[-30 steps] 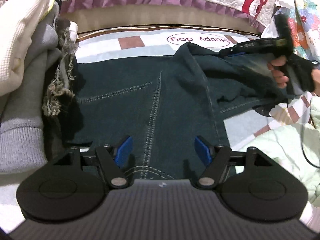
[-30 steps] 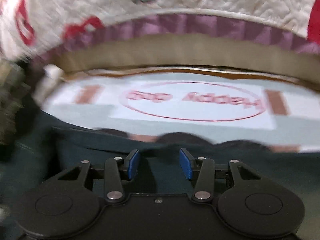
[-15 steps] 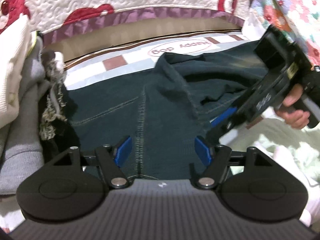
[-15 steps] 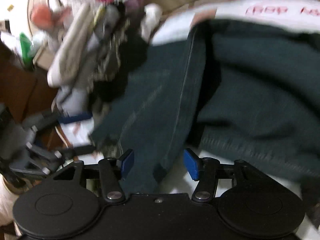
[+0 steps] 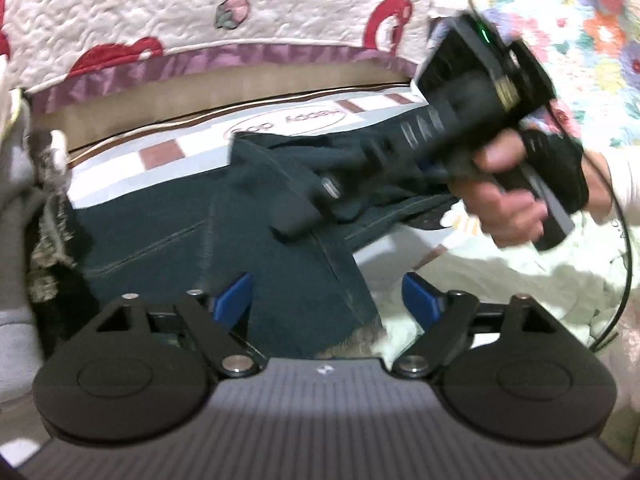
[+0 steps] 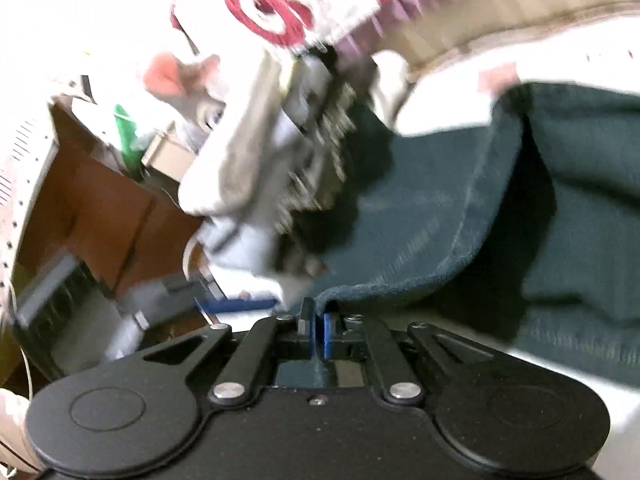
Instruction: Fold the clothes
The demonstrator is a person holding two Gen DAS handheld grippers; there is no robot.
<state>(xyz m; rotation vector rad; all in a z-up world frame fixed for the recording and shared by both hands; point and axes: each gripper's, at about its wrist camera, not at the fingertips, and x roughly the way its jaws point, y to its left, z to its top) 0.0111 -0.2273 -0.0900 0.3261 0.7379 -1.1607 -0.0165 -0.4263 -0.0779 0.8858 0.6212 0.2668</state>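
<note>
Dark jeans (image 5: 168, 224) are spread across the bed sheet (image 5: 120, 172).
An edge of the jeans is pinched in the closed right gripper (image 6: 316, 330); the left gripper (image 5: 328, 300) is held wide apart over the frayed hem, gripping nothing.

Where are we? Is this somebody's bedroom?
Probably a bedroom. Dark blue jeans lie on a printed bed sheet, a white quilted bedspread with red patterns hangs behind, and more clothes are piled beside.
</note>
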